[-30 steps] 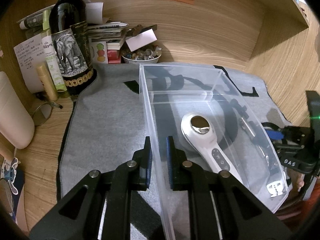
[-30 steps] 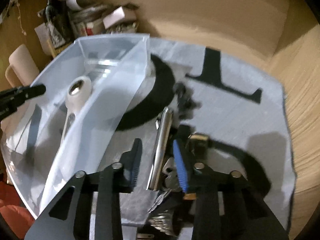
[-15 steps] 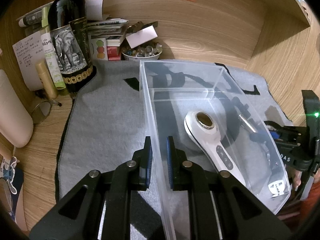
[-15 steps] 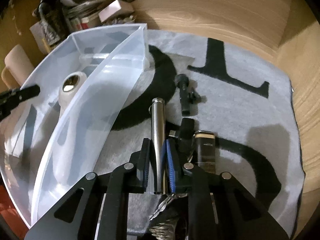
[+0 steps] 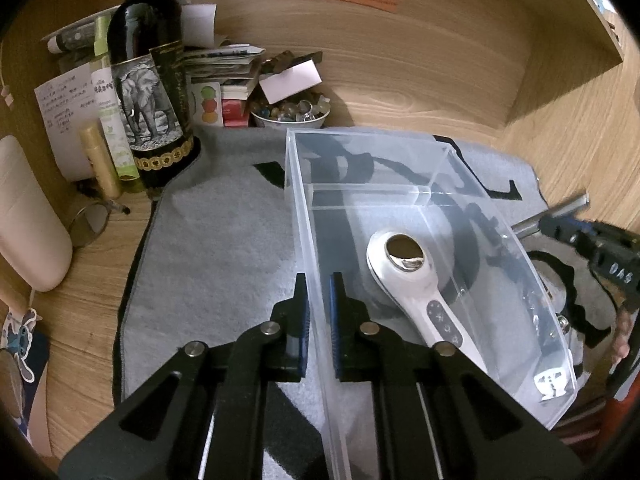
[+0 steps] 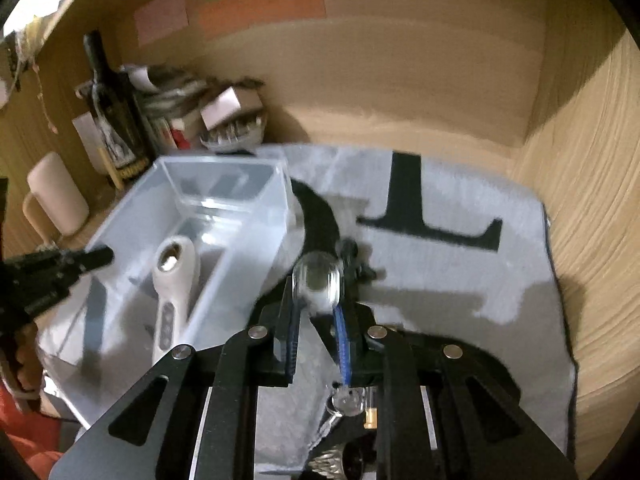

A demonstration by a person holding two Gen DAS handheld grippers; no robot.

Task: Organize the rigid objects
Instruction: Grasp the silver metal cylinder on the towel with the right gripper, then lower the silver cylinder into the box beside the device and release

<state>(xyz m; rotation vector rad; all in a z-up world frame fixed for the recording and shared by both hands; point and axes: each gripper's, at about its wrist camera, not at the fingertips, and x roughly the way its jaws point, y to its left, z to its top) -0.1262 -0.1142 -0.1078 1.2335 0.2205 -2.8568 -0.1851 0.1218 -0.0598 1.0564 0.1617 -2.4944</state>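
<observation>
**Metal tube lifted, bin pinned**

Left gripper is clamped on the near wall of the clear bin, one finger inside, one outside. White massager lies in the bin. Right gripper is closed around the metal tube, held above the grey mat just right of the bin. Small black thing sits on the mat behind the tube.

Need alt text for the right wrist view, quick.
The right tongs grip a silver metal cylinder, lifted above the grey mat. To the left, a clear plastic bin holds a white handheld device.
</observation>
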